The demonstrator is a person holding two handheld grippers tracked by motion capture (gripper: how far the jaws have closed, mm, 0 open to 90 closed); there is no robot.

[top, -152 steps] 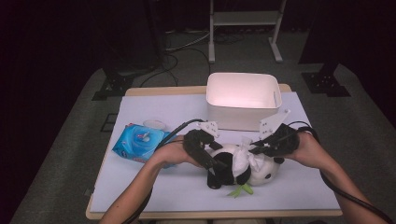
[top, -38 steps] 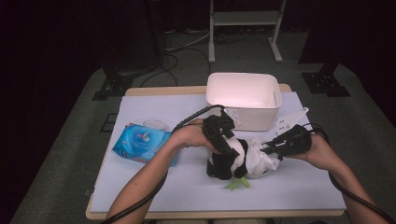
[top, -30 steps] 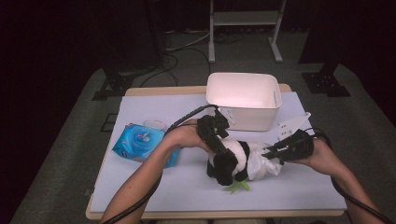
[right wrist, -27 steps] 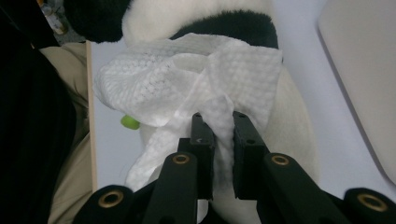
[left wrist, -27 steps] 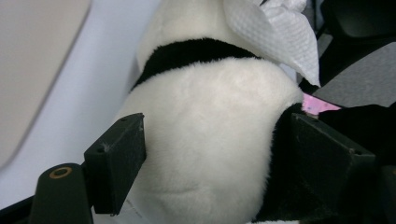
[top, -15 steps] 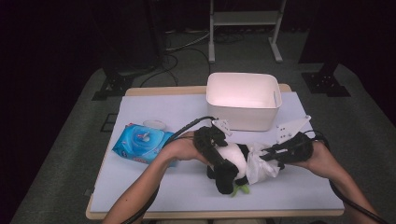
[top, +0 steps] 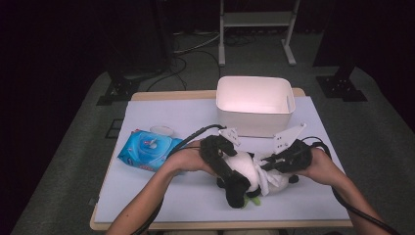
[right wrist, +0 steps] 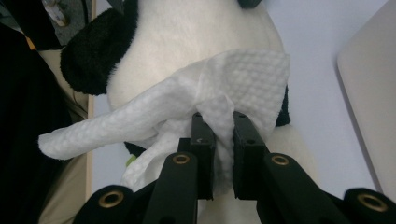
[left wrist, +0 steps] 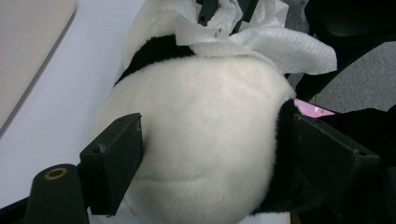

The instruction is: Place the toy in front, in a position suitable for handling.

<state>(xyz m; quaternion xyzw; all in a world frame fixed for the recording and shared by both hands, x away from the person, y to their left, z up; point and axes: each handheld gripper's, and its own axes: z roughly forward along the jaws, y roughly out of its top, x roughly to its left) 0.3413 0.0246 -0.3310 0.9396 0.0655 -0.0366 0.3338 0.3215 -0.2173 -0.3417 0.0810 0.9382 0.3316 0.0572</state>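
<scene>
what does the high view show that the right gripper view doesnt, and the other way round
High view alone: the blue wipes pack, the whole white bin and both forearms coming in from the bottom. Right gripper view alone: the dimpled texture of the white wipe, pinched between the right gripper's fingers and draped over the toy. Both: the black and white plush panda lying on the white table, with the wipe on it and the right gripper on the wipe.

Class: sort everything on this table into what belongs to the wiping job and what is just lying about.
In use: panda plush toy, white wipe, left gripper steadying the toy, right gripper pinching the wipe.

Lying about: blue wipes pack, white tub.
</scene>
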